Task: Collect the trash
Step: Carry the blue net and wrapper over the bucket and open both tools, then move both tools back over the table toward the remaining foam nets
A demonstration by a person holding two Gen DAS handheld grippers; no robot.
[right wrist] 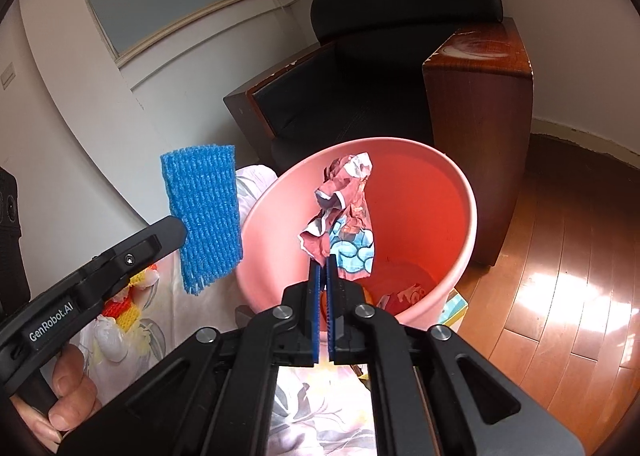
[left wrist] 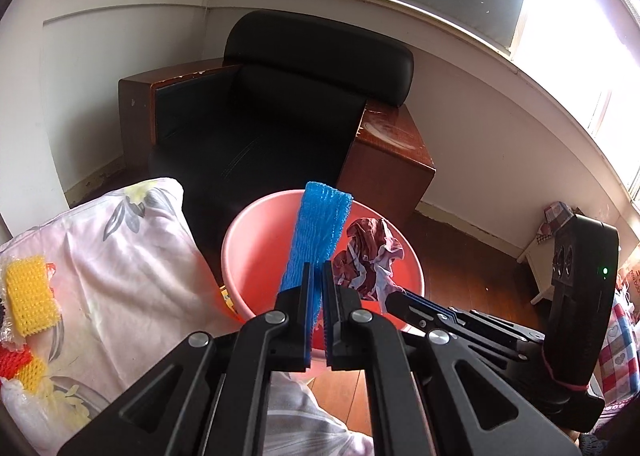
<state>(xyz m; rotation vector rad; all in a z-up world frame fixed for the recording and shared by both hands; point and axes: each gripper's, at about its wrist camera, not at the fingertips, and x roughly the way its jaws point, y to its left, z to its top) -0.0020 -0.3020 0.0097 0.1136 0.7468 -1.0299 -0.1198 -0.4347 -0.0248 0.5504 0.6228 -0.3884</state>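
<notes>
A pink bucket (left wrist: 256, 256) (right wrist: 460, 192) stands on the wooden floor beside the bed. My left gripper (left wrist: 317, 268) is shut on a blue foam net (left wrist: 318, 228) (right wrist: 204, 216), which sticks up at the bucket's near left rim. My right gripper (right wrist: 323, 262) (left wrist: 394, 298) is shut on a crumpled red printed wrapper (right wrist: 344, 216) (left wrist: 368, 256) and holds it over the bucket's mouth. More red scraps (right wrist: 404, 294) lie at the bucket's bottom. Yellow and red foam nets (left wrist: 30, 296) (right wrist: 128, 306) rest on the bed.
A floral bedsheet (left wrist: 120, 248) covers the bed at the left. A black leather armchair (left wrist: 280, 116) with wooden arms stands behind the bucket in the corner. A small coloured box (right wrist: 454, 306) lies on the floor by the bucket. A hand (right wrist: 68, 396) grips the left tool.
</notes>
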